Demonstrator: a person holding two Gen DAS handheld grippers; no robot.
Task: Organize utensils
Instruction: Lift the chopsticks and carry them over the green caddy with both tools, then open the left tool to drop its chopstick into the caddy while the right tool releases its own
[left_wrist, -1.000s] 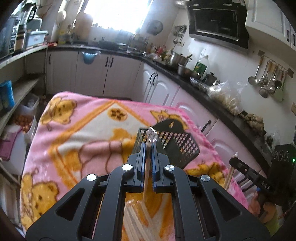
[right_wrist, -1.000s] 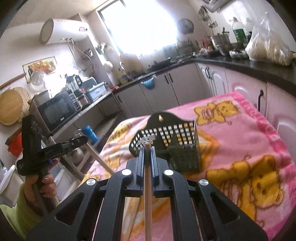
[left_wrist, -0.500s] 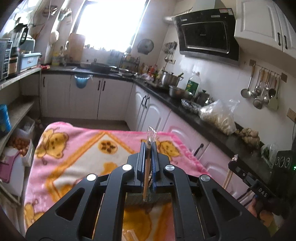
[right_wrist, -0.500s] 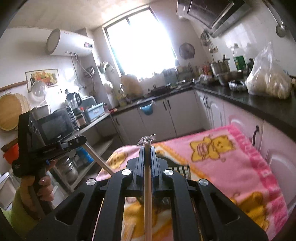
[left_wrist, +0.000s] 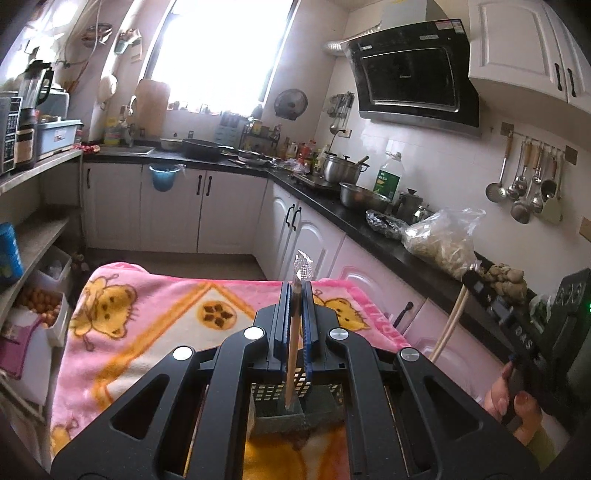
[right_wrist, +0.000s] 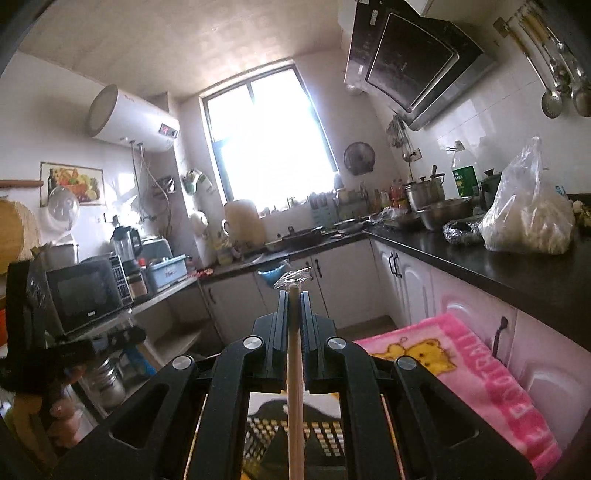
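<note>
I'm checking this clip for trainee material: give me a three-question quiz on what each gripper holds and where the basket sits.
1. True or false: the left gripper is shut on a chopstick.
2. What does the right gripper hold? A) a metal ladle B) a wooden chopstick C) nothing
3. In the left wrist view, the lower tip of the left chopstick hangs over the black ____ on the pink blanket.

Key: 1 true; 2 B; 3 basket.
</note>
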